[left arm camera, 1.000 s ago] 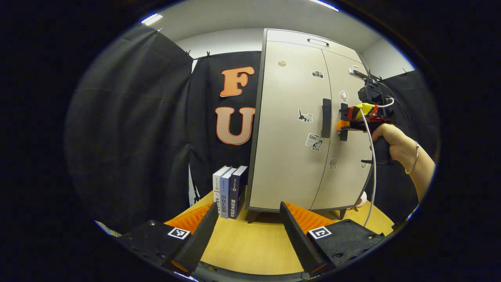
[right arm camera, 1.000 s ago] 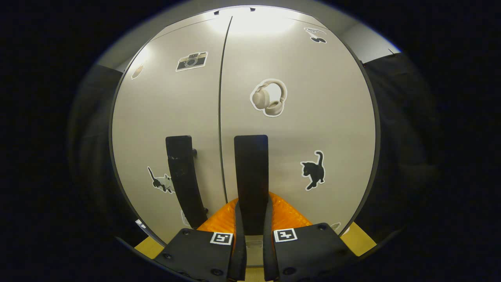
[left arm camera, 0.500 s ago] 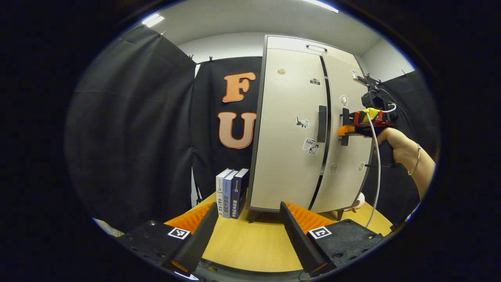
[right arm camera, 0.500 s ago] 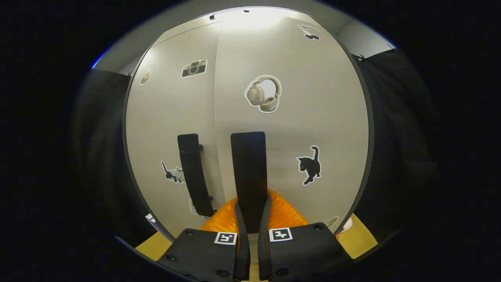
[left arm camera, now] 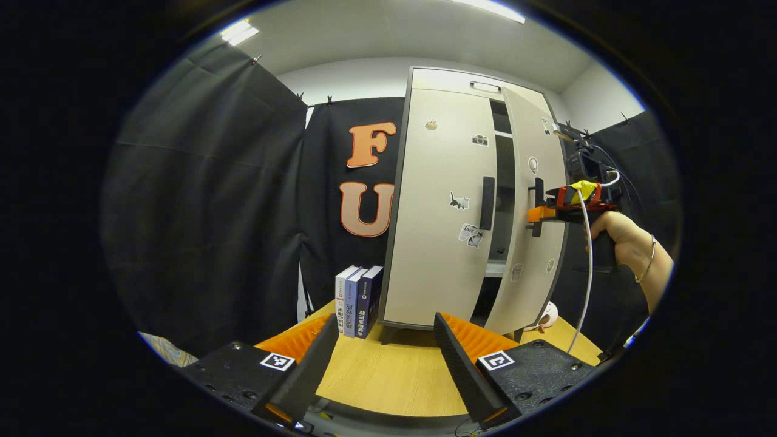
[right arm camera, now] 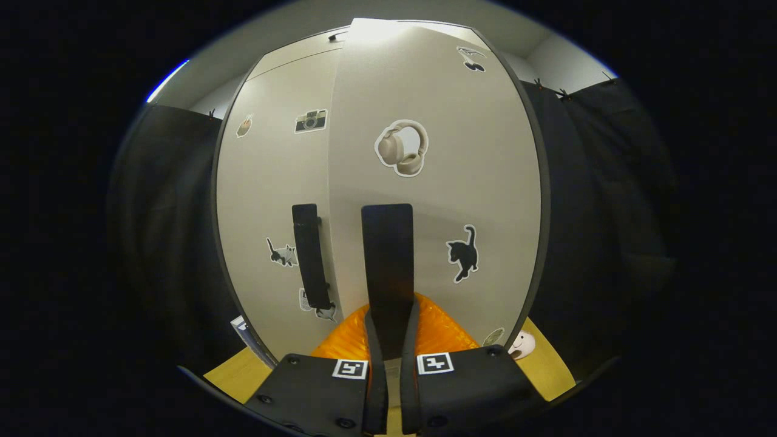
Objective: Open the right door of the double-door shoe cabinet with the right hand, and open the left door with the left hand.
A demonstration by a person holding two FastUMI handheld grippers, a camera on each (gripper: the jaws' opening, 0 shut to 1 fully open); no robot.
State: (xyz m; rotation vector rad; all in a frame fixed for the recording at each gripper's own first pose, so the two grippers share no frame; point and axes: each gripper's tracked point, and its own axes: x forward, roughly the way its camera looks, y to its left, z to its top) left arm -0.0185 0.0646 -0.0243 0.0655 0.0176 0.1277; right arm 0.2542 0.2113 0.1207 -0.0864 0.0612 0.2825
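clamping right door handle [right arm camera: 386, 267], right gripper [right arm camera: 388, 364], left gripper [left arm camera: 379, 358] agape

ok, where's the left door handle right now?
Left gripper view: the left handle sits mid-height on the shut left door, beside the gap to the right door.

matt smooth cabinet doors [left arm camera: 437, 243]; wood-grain table [left arm camera: 388, 376], perhaps laminate.

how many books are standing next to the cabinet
3, upright in a row on the table by the cabinet's left side: a pale book, a middle book and a dark book. Others may be hidden behind.
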